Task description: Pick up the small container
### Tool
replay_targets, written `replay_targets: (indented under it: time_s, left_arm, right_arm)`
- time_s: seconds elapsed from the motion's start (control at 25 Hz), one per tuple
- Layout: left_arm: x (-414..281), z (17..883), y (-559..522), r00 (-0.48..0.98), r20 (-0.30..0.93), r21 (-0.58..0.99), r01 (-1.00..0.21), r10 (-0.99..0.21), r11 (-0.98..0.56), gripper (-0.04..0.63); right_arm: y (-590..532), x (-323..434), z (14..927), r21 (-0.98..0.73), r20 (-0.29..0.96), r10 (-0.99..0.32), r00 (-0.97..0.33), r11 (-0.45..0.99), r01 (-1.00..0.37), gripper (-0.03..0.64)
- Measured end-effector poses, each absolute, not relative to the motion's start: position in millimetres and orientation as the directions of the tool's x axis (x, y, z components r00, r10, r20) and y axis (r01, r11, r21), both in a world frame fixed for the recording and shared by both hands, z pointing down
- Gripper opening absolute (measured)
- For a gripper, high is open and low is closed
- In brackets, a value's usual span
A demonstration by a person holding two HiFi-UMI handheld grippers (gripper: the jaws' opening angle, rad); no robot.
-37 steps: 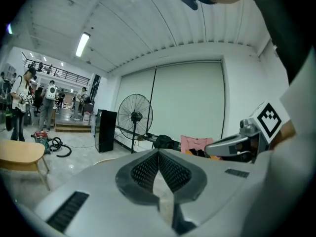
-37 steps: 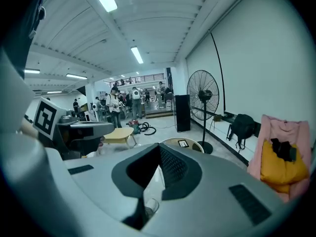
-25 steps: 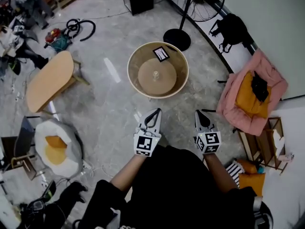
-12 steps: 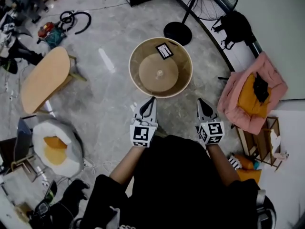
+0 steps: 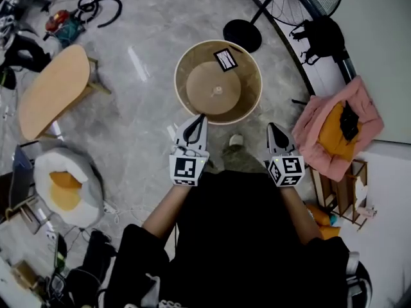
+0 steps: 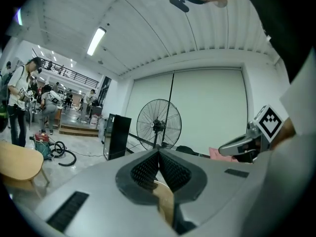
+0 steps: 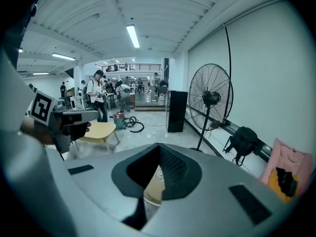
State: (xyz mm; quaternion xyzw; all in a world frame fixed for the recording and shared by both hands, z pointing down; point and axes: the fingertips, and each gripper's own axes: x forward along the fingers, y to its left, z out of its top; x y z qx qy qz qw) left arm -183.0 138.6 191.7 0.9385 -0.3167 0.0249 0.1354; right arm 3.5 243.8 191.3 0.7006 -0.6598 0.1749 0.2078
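A small pale container (image 5: 218,90) stands in the middle of a round tan table (image 5: 186,59) with a raised rim, in the head view. A black-and-white card (image 5: 225,58) lies on the table's far side. My left gripper (image 5: 200,117) is shut and empty, its tip just at the table's near rim. My right gripper (image 5: 271,126) is also shut and empty, to the right of the table and short of it. In the left gripper view the jaws (image 6: 158,151) meet with nothing between them. In the right gripper view the jaws (image 7: 158,145) meet above the tan table (image 7: 152,187).
A standing fan's base (image 5: 243,34) and a black bag (image 5: 319,36) are beyond the table. A pink chair with an orange cushion (image 5: 338,128) is at the right. An oval wooden side table (image 5: 50,92) and an egg-shaped cushion (image 5: 62,187) are at the left. Several people stand far off (image 7: 101,95).
The person has stepped forward. The round table has come closer, and the left gripper's tip now reaches its near rim. Both grippers stay shut.
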Motion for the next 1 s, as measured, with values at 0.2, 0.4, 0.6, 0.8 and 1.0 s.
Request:
replay_targets:
  time_s: [0.2,0.4,0.6,0.8,1.0]
  left_arm:
    - [-192,200,128,0.763,0.151,0.216,-0.646,-0.628,-0.732,0.02]
    - [-190,206,117,0.719,0.174,0.229,-0.694,-0.673,-0.682,0.02]
    - [-184,209,94,0.644,0.203,0.201,-0.764,-0.737,-0.613,0.02]
    - [-149,193,56,0.588,0.194,0.189,-0.808,-0.785,-0.558,0.02]
    - [-102,190,38,0.565,0.192,0.148,-0.825,-0.803,-0.545,0.02]
  right_arm:
    - [213,-4,185,0.032,0.488,-0.873,0.006,0.011,-0.999,0.015]
    - [180,-3,188,-0.006,0.477,-0.875,-0.08,0.088,-0.996,0.015]
    - [135,14,192,-0.027,0.452,-0.877,-0.166,0.172,-0.985,0.015]
    - [96,60,183,-0.028,0.434,-0.871,-0.23,0.242,-0.97,0.015]
    - [71,98,194,-0.048,0.443,-0.848,-0.291,0.301,-0.952,0.015]
